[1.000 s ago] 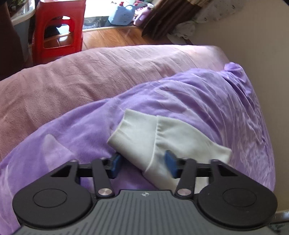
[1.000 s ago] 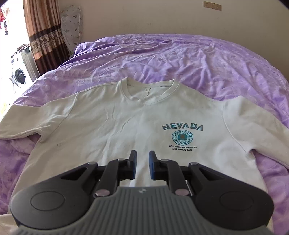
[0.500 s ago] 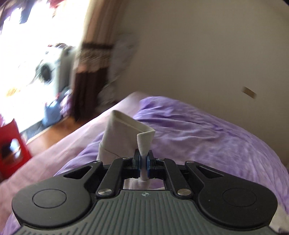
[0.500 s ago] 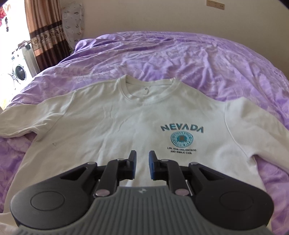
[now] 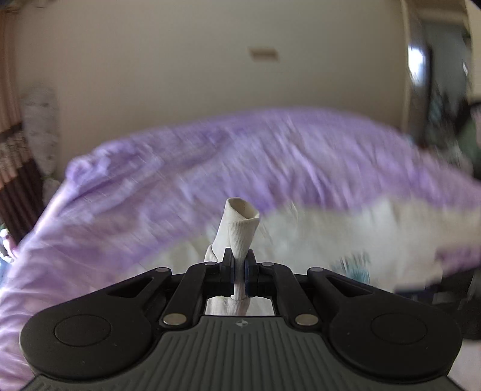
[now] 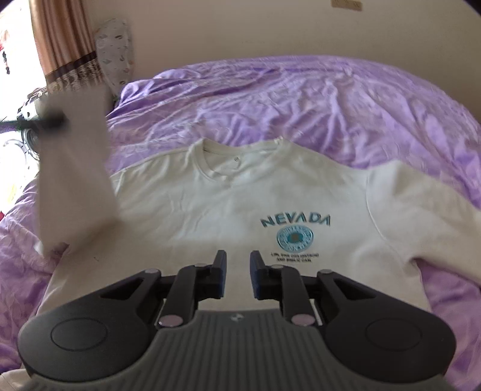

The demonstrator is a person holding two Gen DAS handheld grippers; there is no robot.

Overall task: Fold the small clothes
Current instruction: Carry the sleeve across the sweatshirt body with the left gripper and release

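A white sweatshirt (image 6: 246, 210) with a blue NEVADA print lies face up on the purple bedspread (image 6: 300, 99). My left gripper (image 5: 239, 270) is shut on the cuff of its left sleeve (image 5: 239, 222), which sticks up between the jaws. In the right wrist view that sleeve (image 6: 75, 180) is lifted high above the bed at the left, blurred. My right gripper (image 6: 238, 270) is open and empty, hovering over the shirt's lower hem. The right sleeve (image 6: 421, 216) lies flat.
A striped brown curtain (image 6: 60, 45) and a patterned cushion (image 6: 115, 54) stand at the bed's far left corner. A cream wall (image 6: 240, 27) runs behind the bed. A dark doorway (image 5: 439, 90) shows at the right of the left wrist view.
My left gripper closed on the sleeve cuff, lifted it off the bed and swung it right towards the shirt's body. My right gripper stayed open over the hem.
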